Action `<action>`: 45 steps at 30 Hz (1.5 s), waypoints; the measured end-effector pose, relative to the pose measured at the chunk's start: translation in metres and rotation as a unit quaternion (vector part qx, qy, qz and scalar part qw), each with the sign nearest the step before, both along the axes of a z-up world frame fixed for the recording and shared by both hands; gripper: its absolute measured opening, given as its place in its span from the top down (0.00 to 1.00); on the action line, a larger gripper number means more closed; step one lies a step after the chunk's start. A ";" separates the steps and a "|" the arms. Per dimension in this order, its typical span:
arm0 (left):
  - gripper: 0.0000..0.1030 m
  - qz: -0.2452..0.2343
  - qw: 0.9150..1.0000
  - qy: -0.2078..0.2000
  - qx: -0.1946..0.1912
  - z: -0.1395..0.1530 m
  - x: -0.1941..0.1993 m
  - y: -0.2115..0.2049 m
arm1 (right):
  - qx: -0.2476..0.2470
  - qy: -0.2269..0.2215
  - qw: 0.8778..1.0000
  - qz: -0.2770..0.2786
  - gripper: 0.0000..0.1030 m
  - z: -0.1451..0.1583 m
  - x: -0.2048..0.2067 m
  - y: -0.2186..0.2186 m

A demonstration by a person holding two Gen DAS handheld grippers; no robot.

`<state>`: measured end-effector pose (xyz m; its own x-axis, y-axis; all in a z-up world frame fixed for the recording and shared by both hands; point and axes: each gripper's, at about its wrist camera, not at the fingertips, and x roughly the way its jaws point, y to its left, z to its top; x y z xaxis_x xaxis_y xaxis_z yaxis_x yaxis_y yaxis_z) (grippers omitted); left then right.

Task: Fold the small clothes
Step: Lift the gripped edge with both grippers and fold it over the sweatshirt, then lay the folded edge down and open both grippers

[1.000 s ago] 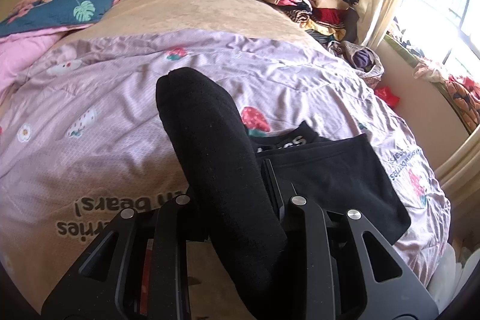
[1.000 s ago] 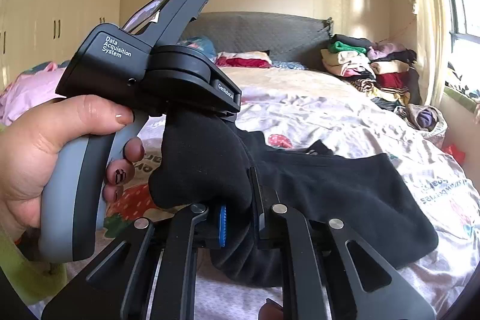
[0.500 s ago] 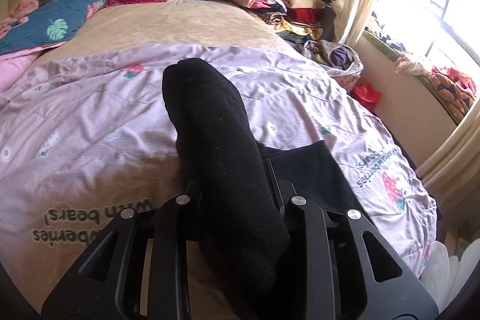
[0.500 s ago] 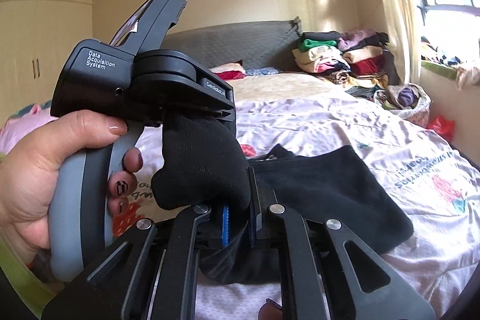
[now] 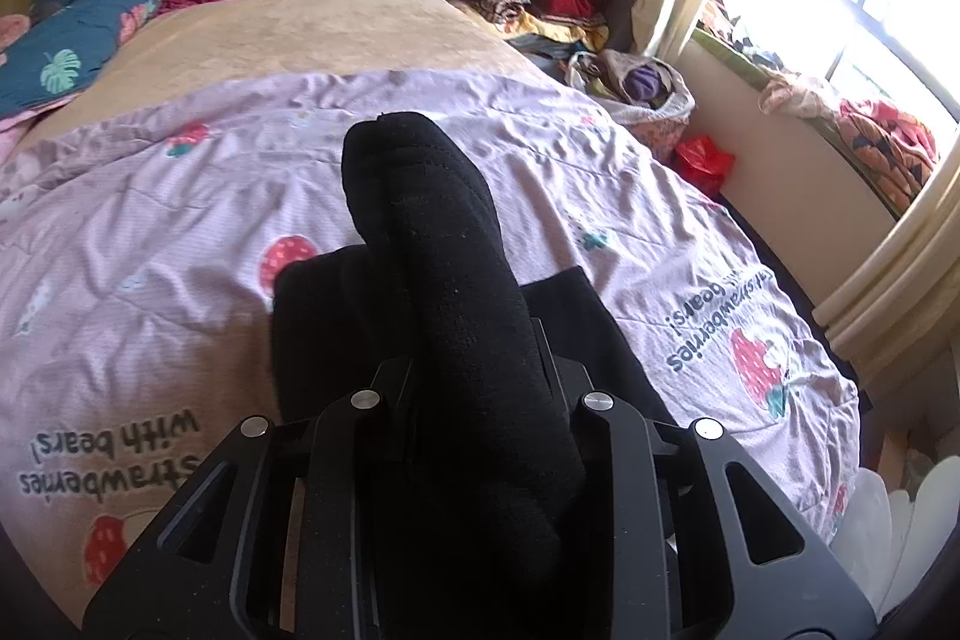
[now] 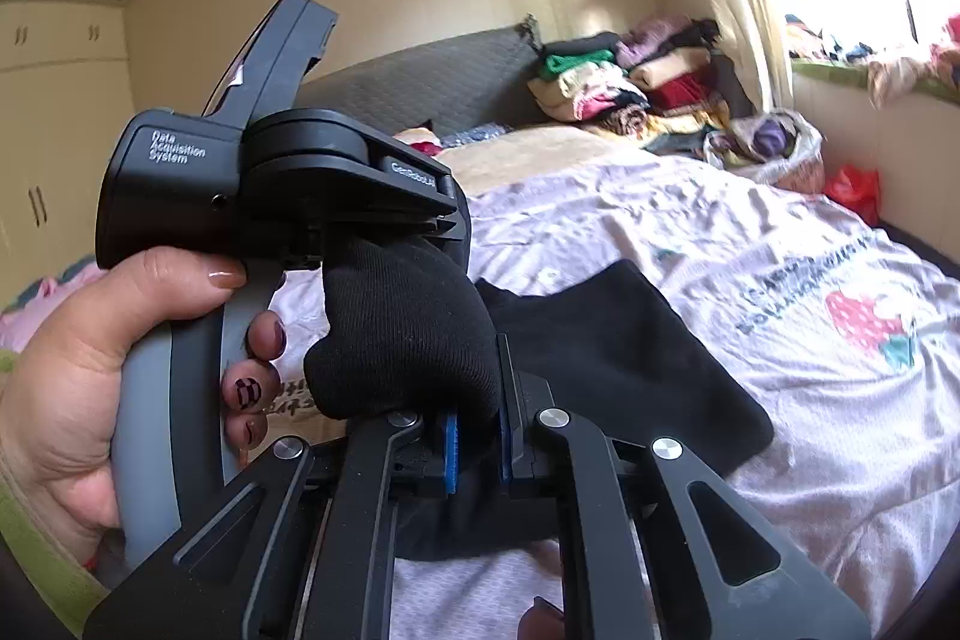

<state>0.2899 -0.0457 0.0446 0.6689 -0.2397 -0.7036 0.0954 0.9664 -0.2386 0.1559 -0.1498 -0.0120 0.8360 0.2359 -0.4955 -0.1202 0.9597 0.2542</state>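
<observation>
One black ribbed sock (image 5: 456,316), bunched thick, pinched in both jaws

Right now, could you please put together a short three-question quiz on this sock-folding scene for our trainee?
1. True or false: both grippers are shut on the black sock.
2. What lies flat on the pink bedspread under the sock: A a black garment, B a towel, C a pillow?
3. Which hand shows in the right wrist view, holding the left gripper?

Key: 1 true, the right gripper too. 2 A. 3 The left hand.
</observation>
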 end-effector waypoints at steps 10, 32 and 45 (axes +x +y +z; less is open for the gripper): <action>0.76 -0.021 0.999 0.033 0.000 -0.026 0.025 -0.038 | 0.081 0.069 0.994 -0.037 0.92 -0.017 0.014 -0.037; 0.24 -0.051 0.996 0.068 -0.035 -0.058 0.052 -0.069 | 0.248 0.194 0.943 -0.109 0.79 -0.073 0.029 -0.103; 0.17 0.031 0.999 0.018 -0.006 -0.043 -0.015 0.008 | 0.235 0.124 0.955 -0.134 0.31 -0.030 0.017 -0.130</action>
